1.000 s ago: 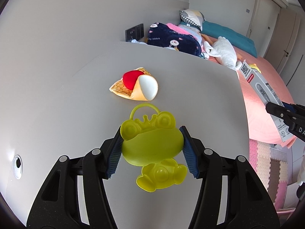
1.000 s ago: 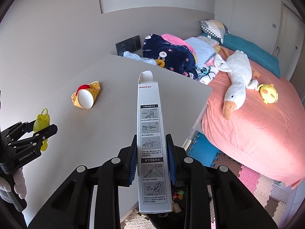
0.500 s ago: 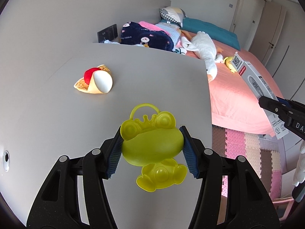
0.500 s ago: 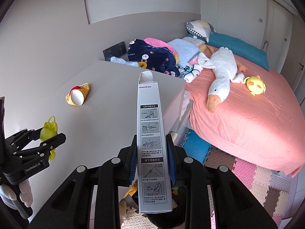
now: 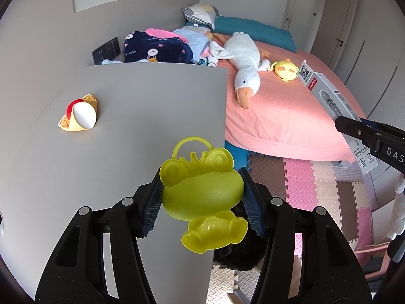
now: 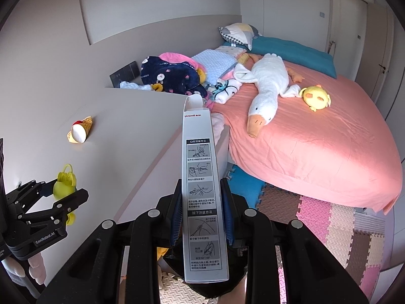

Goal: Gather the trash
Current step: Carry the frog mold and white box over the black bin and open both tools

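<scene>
My left gripper (image 5: 202,202) is shut on a yellow-green plastic frog (image 5: 202,190), held above the right edge of the grey table (image 5: 139,106). The same frog (image 6: 65,182) and left gripper (image 6: 63,197) show at the lower left of the right wrist view. My right gripper (image 6: 201,215) is shut on a tall white thermometer box (image 6: 200,182), upright, over the gap between table and bed. That box (image 5: 331,101) appears at the right of the left wrist view. A crumpled yellow wrapper with a red piece and white disc (image 5: 79,112) lies on the table, far left.
A bed with a pink sheet (image 6: 316,147) fills the right, with a white goose plush (image 6: 265,86), a yellow chick plush (image 6: 315,97) and piled clothes (image 6: 169,76). Foam puzzle mats (image 5: 303,177) cover the floor. A dark bag (image 5: 238,255) sits below the table's edge.
Both grippers have carried their loads rightward, from over the table toward its right edge and the bed. The wrapper has slid left in both views. Neither grip has changed.
</scene>
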### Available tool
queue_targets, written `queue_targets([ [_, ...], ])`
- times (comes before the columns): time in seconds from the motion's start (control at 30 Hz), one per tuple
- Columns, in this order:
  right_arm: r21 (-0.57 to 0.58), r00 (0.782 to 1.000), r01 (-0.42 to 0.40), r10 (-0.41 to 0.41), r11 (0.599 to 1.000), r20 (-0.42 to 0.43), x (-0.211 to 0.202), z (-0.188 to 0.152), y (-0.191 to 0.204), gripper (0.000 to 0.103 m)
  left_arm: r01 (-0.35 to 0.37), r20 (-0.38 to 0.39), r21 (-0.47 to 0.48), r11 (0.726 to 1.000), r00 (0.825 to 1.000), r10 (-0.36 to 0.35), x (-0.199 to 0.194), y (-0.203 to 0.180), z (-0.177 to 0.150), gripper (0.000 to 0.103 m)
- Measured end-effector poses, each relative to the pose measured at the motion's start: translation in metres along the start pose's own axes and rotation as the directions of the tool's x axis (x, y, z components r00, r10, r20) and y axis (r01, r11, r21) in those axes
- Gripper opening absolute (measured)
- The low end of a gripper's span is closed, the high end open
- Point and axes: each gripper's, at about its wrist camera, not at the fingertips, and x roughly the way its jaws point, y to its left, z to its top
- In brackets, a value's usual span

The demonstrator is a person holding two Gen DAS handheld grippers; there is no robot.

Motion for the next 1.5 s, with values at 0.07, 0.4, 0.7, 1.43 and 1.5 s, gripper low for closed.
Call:
queue_targets([
  [0.07, 0.012, 1.0, 0.007, -0.007, 1.0, 0.0, -0.001, -0.001, -0.008, 0.029, 0.007, -0.003, 0.02, 1.0, 1.0, -0.007, 0.001, -0.011, 0.001, 0.056],
  [0.4, 0.062, 0.999, 0.043, -0.043, 0.997, 0.013, -0.008, -0.003, -0.037, 0.029, 0.07, -0.028, 0.11, 0.992, 0.997, -0.067, 0.007, -0.058, -0.002, 0.056],
  [0.7, 0.118, 0.989, 0.137, -0.142, 0.984, 0.031, -0.012, -0.003, -0.055, 0.072, 0.108, -0.019, 0.183, 0.977, 0.994, -0.106, 0.006, -0.078, -0.01, 0.098],
  [1.43, 0.104, 0.994, 0.109, -0.111, 0.989, 0.008, 0.01, 0.0, -0.034, 0.072, 0.065, -0.033, 0.111, 0.992, 0.998, -0.061, 0.011, -0.033, -0.018, 0.097],
  [1.5, 0.098, 0.995, 0.096, -0.098, 0.991, 0.006, 0.015, 0.002, -0.027, 0.072, 0.057, -0.034, 0.1, 0.993, 0.998, -0.053, 0.013, -0.024, -0.018, 0.097],
])
